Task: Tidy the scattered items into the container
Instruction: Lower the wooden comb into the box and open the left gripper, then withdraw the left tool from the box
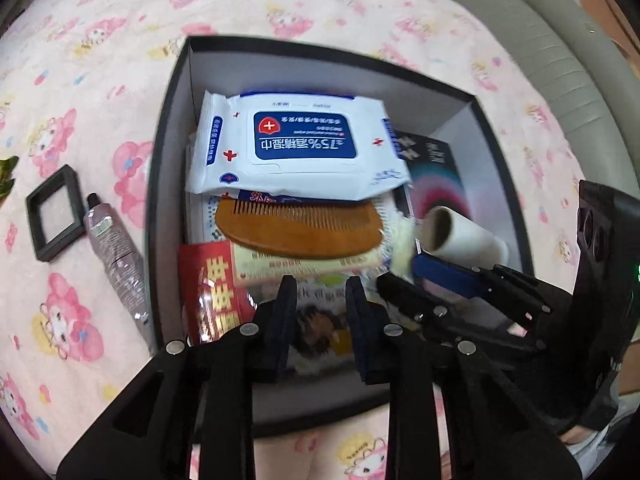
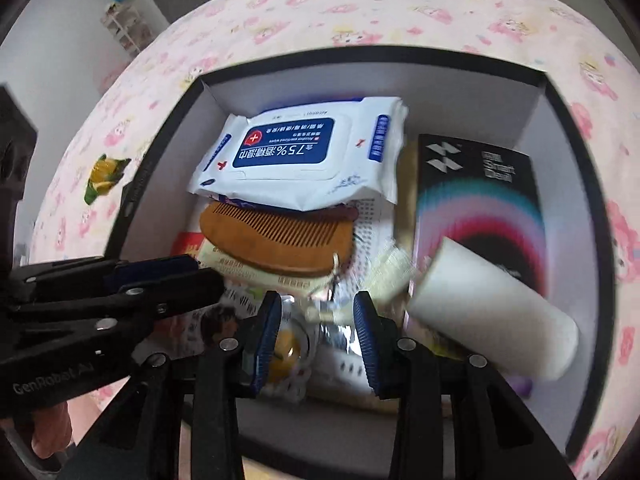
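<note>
On the bed, a pink cartoon-print sheet (image 1: 100,60) carries a black box (image 1: 158,184) with white inner walls, the largest thing in view. Inside it lie a dark carton with rainbow arcs (image 2: 480,208) along the right wall, a white pack of wet wipes (image 1: 296,148) toward the far end, and a wooden comb (image 1: 300,230) just in front of the pack, partly under its edge. A white roll with a cardboard core (image 2: 488,312) appears tilted and blurred above the carton, free of both tools. A red packet (image 1: 212,292) sits at the near left corner of the box. Outside the box on the left, a grey tube (image 1: 116,260) lies beside its wall, with a small black square frame (image 1: 56,212) next to it. The left tool (image 1: 320,312) and right tool (image 2: 316,340) both hover over the near end of the box, jaws parted and holding nothing.
</note>
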Motion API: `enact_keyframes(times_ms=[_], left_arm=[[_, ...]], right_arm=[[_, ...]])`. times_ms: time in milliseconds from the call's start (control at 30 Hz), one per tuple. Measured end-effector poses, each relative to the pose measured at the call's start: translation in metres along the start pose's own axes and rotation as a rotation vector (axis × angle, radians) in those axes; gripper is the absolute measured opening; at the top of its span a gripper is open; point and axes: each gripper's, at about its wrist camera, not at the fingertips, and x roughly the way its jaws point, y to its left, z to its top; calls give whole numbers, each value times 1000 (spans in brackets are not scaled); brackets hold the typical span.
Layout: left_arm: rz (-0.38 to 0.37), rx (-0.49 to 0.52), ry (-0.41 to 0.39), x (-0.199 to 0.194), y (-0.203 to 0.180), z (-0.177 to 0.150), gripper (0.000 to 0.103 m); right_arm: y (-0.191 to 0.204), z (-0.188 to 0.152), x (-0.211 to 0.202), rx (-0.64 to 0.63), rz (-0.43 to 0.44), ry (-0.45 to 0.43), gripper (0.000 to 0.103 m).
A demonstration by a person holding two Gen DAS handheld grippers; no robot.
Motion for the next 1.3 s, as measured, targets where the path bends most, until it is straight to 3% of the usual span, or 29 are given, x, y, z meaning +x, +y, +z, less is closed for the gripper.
enact_keyframes(times_ms=[167,300,467,867,1300], left_arm=[[-31,14,-78,-35,-10,-24,29],[-54,42,-143,-62,-23,-45,38],[-65,65,-194,-89,-33,-65,38],[-75,75,-243,-128,-30,-98,38],[-37,15,-288,-153,10,-124,38]], right_arm=[[-1,-16,-43,60,-6,-81,35],[9,-34,-74,71,-4,-145,41],[29,-58,-104,45,-10,-192,42],[64,-81,-122,-1,4,-239,42],[114,-85,-116,-91,47,-225,42]])
